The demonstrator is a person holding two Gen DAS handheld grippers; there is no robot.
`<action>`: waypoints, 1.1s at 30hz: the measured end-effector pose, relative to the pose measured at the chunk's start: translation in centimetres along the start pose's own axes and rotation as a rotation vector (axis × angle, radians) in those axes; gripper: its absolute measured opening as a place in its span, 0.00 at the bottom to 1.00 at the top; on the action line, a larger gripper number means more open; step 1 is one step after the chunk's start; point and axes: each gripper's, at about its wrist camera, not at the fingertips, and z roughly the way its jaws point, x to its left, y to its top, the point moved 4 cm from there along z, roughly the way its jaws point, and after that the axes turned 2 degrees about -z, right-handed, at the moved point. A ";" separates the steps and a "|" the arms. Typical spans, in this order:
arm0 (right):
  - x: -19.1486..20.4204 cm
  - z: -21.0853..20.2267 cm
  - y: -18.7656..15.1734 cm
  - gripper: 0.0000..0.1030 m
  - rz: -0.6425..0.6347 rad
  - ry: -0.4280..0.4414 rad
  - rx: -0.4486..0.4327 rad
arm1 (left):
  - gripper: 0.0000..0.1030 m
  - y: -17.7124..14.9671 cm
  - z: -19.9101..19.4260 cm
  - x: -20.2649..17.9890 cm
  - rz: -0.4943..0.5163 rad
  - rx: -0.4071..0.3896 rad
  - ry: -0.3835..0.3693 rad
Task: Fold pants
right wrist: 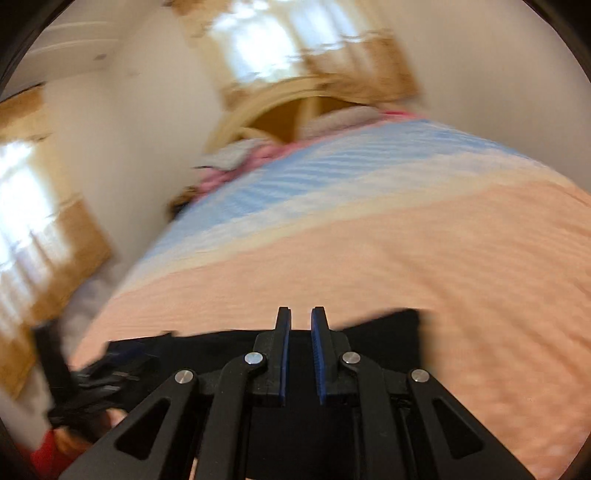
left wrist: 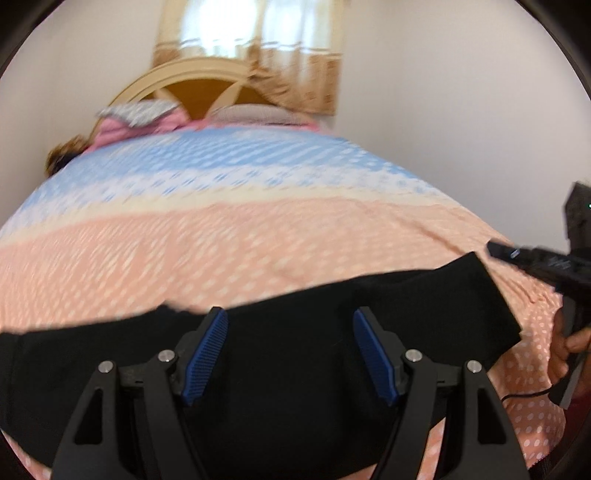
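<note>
One pair of black pants (left wrist: pixel 295 354) lies in a band across the near edge of a bed, with the polka-dot bedspread (left wrist: pixel 236 236) bare beyond it up to the headboard (left wrist: pixel 195 85). Left gripper (left wrist: pixel 290 354) hangs above the pants, jaws spread, nothing between them. Right gripper (right wrist: pixel 301 354) is nearly closed, pads empty; curtained window (left wrist: pixel 255 33) behind, plain walls.

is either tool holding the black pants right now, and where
Neither, as far as shows. The left tool is open above the black fabric pants on the bed. The right tool is nearly shut with nothing visible between its pads.
</note>
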 end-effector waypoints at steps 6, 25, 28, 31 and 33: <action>-3.3 3.8 -1.4 0.12 0.036 -0.036 0.121 | 0.72 0.3 3.2 -5.8 0.106 0.015 -0.016; -2.9 -2.2 -5.7 0.11 0.122 -0.011 0.180 | 0.82 -2.8 5.5 -5.3 0.047 0.093 0.016; -4.0 -1.4 -8.6 0.11 0.185 -0.023 0.220 | 0.82 -2.8 5.3 -5.3 0.050 0.103 0.008; -4.2 -1.1 -8.5 0.11 0.253 -0.035 0.200 | 0.82 -2.6 4.4 -4.6 0.050 0.125 -0.027; -3.4 -1.1 -8.1 0.11 0.214 -0.083 0.210 | 0.82 -2.3 3.1 -3.2 0.053 0.120 -0.020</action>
